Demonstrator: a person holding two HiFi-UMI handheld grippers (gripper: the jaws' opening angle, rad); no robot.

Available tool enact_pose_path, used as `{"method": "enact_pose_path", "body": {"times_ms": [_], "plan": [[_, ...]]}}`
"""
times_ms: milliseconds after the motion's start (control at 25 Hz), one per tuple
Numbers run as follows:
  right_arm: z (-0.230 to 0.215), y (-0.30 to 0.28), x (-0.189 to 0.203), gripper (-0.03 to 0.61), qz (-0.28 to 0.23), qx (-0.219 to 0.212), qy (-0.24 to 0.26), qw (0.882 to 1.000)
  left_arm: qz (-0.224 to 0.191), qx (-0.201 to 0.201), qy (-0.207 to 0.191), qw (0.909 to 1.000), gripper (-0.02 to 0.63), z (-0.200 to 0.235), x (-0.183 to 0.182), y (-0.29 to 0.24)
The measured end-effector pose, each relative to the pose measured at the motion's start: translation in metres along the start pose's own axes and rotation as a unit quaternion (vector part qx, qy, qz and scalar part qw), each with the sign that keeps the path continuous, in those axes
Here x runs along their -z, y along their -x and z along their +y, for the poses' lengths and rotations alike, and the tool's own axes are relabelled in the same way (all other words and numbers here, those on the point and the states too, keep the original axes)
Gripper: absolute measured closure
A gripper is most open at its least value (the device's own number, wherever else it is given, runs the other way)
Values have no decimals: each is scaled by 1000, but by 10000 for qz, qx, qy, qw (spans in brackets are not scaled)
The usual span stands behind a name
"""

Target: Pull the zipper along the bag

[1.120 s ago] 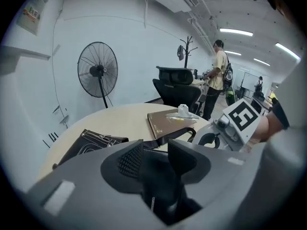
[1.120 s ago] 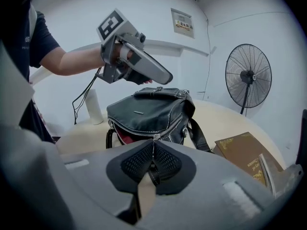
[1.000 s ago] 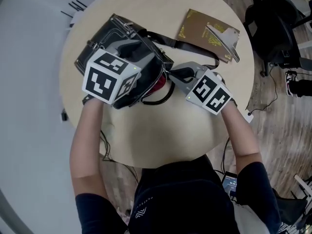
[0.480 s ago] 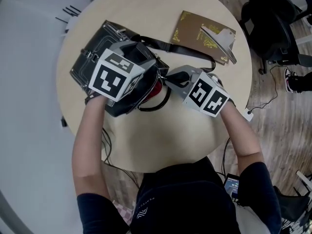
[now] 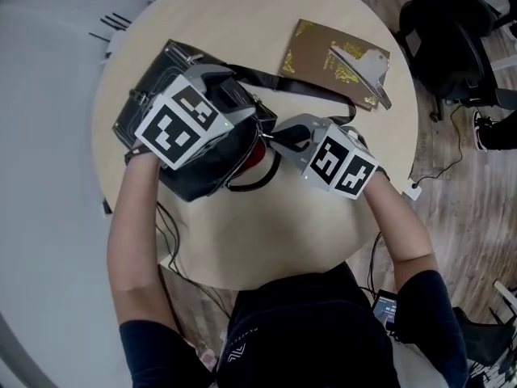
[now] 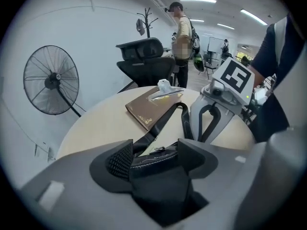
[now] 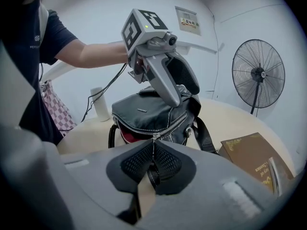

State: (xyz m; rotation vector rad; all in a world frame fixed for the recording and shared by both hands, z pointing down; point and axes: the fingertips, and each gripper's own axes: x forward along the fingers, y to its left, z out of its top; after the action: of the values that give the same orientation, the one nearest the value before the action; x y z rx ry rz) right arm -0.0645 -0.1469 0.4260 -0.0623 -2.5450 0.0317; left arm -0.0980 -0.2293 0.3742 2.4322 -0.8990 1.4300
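Bright, even ceiling-strip light, soft shadows, and strong fisheye bending with dark corners in both gripper views

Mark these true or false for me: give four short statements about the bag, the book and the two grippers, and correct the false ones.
1. The right gripper is shut on the zipper pull of the bag. True.
2. The bag is zipped fully closed. False: its top gapes and the red lining shows.
3. A brown book lies on the round table. True.
4. The left gripper hangs over the book. False: it is at the bag, its jaws opening with the bag's edge between them.
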Motion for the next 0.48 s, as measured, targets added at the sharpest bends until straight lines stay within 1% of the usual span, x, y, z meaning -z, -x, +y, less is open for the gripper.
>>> {"method": "enact_pose_path", "body": {"times_ms": [120,200,240,360,480], "plan": [[0,-1,0,566,-44,-53,-52,10000,138,524,-326,9980,298,-13,-2,0],[-1,-1,1,566,-33,-68,-43,10000,127,881,-489,9948,297,-23,-3,2],[-2,-1,1,566,-7,-61,-21,10000,129,987,-609,9932,295,-27,-3,3],[-3,-2,2,566,19,-70,24,10000,361,1083,-1159,9867,287,-33,2,0],[-3,-3,2,566,15,-126,13,9999,592,1095,-1857,9747,287,-36,7,-4]]}}
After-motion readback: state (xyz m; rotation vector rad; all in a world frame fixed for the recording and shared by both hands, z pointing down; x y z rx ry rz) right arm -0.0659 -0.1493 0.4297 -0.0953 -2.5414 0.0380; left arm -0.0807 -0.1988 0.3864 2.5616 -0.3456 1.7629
